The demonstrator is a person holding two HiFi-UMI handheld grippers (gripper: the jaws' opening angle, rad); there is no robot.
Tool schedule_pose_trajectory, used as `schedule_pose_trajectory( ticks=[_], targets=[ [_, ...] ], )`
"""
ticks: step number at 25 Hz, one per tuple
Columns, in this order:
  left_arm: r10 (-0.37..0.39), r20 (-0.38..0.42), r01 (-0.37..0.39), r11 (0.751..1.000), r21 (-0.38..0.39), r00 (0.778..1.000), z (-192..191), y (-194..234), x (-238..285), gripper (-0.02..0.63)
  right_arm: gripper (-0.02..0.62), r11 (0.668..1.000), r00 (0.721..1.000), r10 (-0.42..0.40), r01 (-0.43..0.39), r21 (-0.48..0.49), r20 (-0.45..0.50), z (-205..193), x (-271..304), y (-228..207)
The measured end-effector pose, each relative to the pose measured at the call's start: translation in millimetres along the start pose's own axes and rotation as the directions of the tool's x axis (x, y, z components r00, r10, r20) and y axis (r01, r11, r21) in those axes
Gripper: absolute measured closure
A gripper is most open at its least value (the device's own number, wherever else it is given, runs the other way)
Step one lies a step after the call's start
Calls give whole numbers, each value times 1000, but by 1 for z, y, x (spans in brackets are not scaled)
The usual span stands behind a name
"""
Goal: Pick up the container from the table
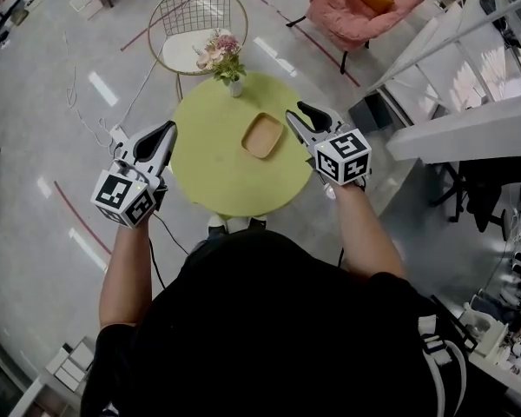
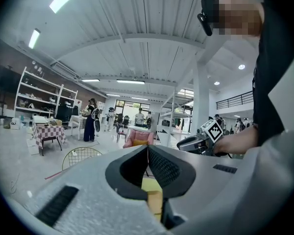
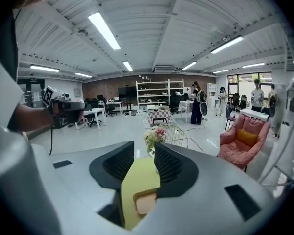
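A shallow tan container (image 1: 262, 135) lies on the round yellow-green table (image 1: 217, 172), right of its middle. My right gripper (image 1: 297, 111) hovers at the table's right edge, just right of the container, open with nothing between its jaws. In the right gripper view the container (image 3: 144, 202) shows low in the gap between the open jaws (image 3: 144, 153), over the table top (image 3: 139, 175). My left gripper (image 1: 168, 130) hangs off the table's left edge, away from the container. Its jaws (image 2: 148, 148) meet at the tips and hold nothing.
A small vase of pink flowers (image 1: 224, 59) stands at the table's far edge. Behind it is a round wire chair (image 1: 195, 16); a pink armchair (image 1: 365, 3) sits farther right. White shelving or a stair (image 1: 469, 129) runs along the right. People stand far off in the hall.
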State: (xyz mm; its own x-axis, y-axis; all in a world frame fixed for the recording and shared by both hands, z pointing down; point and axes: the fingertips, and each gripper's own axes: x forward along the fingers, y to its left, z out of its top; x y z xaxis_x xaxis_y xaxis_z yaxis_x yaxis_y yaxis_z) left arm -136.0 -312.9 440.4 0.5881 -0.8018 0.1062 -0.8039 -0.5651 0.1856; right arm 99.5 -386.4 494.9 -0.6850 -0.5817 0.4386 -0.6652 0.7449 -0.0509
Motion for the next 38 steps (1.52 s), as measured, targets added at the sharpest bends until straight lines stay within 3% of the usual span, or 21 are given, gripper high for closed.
schedule_pose_trajectory(
  ticks=[7,13,22,29,38],
  targets=[
    [18,-35,-19,1000,-18,999,-18,10,0,588,426,999,997,23,-26,-33,-73,-35,29,9],
    [16,-59,-18,999,-40,998,-31,15,2,588,417,974,983,20,-60,-219,-182,-68,52,28],
    [13,-86,-17,999,-49,996,-47,23,10,588,408,964,964,50,-114,-239,-262,-108,78,37],
    [-3,-85,-2,998,-62,996,-49,27,18,588,385,930,929,59,-184,-318,-365,-151,97,41],
    [-10,-97,3,997,-75,995,-54,31,24,588,342,903,879,82,-266,-339,-470,-209,120,54]
  ],
)
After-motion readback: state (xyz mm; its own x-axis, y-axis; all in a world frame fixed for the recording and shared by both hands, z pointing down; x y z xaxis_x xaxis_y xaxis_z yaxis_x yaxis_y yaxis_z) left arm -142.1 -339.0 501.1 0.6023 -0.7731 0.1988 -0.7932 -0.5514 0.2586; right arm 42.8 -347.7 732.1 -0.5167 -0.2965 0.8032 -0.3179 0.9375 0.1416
